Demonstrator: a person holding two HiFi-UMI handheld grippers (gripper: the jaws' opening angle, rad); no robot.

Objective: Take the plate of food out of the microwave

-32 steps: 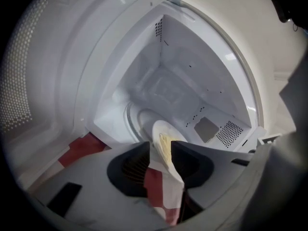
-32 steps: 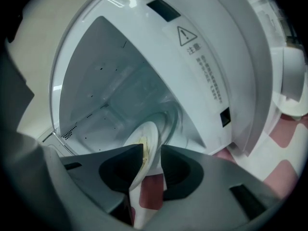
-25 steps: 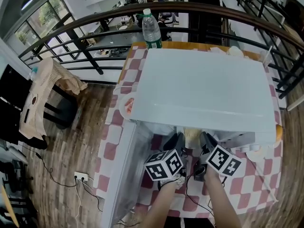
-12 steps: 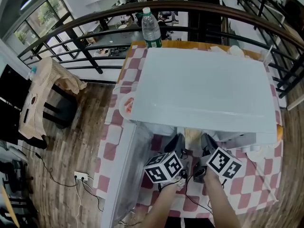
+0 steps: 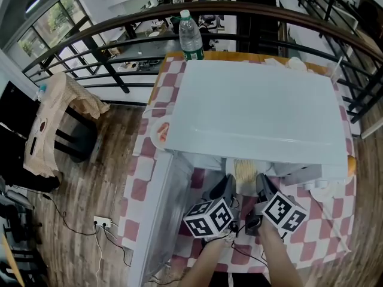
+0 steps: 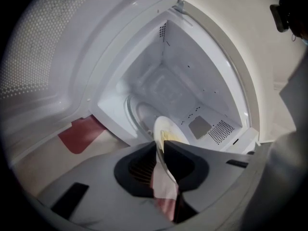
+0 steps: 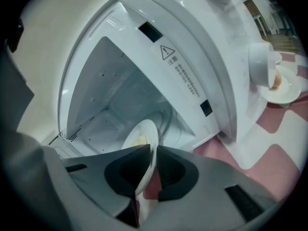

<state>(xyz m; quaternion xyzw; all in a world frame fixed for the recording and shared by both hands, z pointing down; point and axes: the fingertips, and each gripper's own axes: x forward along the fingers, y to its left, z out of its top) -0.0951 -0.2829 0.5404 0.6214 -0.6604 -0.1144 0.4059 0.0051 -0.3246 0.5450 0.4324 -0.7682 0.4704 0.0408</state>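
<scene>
The white microwave (image 5: 257, 106) fills the middle of the head view on the checked desk (image 5: 323, 238), just as it did a second ago, its door (image 5: 152, 220) swung open at lower left. My left hand-held gripper (image 6: 160, 146) and right hand-held gripper (image 7: 152, 148) sit a little lower in the frame than before. Their jaws have just been closing in and then eased a touch, each pair now narrow and pinching the near rim of the plate of food (image 5: 244, 171). The plate shows further out from under the microwave's front edge than before, in the lower centre of the frame between the two grippers.
</scene>
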